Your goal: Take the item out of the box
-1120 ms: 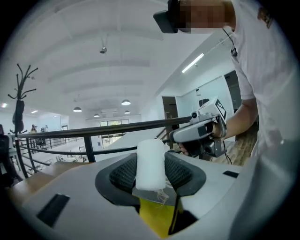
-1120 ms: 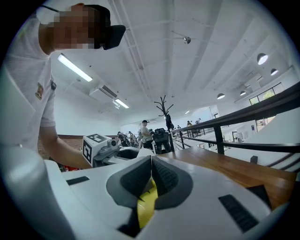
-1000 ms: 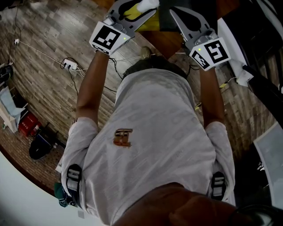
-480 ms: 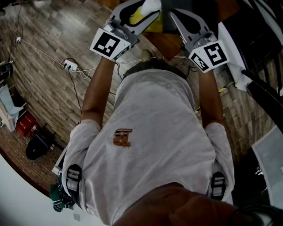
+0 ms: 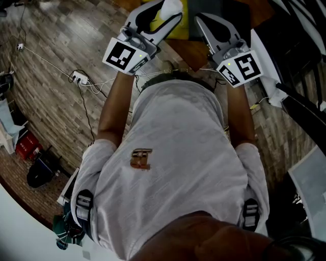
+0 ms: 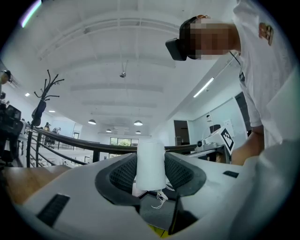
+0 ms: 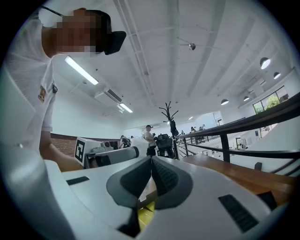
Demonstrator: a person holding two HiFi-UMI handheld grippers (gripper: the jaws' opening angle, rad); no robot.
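Observation:
My left gripper [image 5: 165,11] is held level in front of the person, shut on a white roll-shaped item [image 6: 151,164] that stands upright between its dark pads; a bit of white thread hangs below it. The same item [image 5: 171,6] shows at the top of the head view, above the yellow box [image 5: 179,28]. My right gripper [image 7: 151,161] is beside it to the right, its jaws closed on each other with nothing between them. A corner of the yellow box [image 7: 146,213] shows below its jaws.
The box rests on a brown wooden table [image 5: 191,51]. A power strip [image 5: 79,77] and cables lie on the wood floor to the left. A white panel [image 5: 265,56] leans at the right. A black railing [image 7: 234,131] and a coat stand [image 7: 169,122] are ahead.
The left gripper has risen with the white item in its jaws and turned a little. The right gripper has drifted slightly upward. Neither jaw setting has changed.

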